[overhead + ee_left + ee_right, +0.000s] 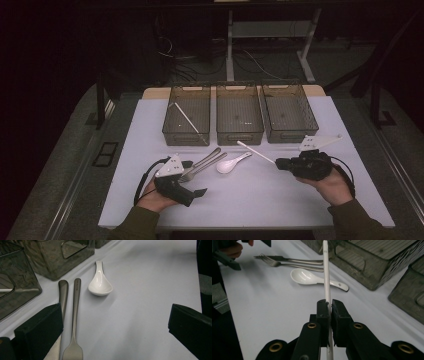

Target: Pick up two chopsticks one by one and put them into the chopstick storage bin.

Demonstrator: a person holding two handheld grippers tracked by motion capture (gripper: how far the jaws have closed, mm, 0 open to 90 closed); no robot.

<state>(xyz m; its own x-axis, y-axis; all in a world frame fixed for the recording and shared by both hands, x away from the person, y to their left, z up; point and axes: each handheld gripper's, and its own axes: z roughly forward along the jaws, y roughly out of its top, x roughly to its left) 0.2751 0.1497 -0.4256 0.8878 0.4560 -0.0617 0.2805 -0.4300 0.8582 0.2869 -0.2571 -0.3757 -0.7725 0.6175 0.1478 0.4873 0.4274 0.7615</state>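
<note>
My right gripper (278,163) is shut on a white chopstick (256,151), held just above the table and pointing left toward the bins. In the right gripper view the pads (322,308) of my right gripper (329,305) pinch the chopstick (326,272) near its lower end. A white ceramic spoon (232,164) lies mid-table, with two metal forks (202,165) to its left. My left gripper (194,177) stands open beside the forks with nothing between its jaws. The left gripper (117,322) view shows the spoon (100,282) ahead and a fork (75,315) by its left jaw.
Three dark see-through bins stand in a row at the back: left (173,131), middle (239,135), right (292,134). Another white chopstick (187,120) leans inside the left bin. The white table (250,200) has bare room in front of the utensils.
</note>
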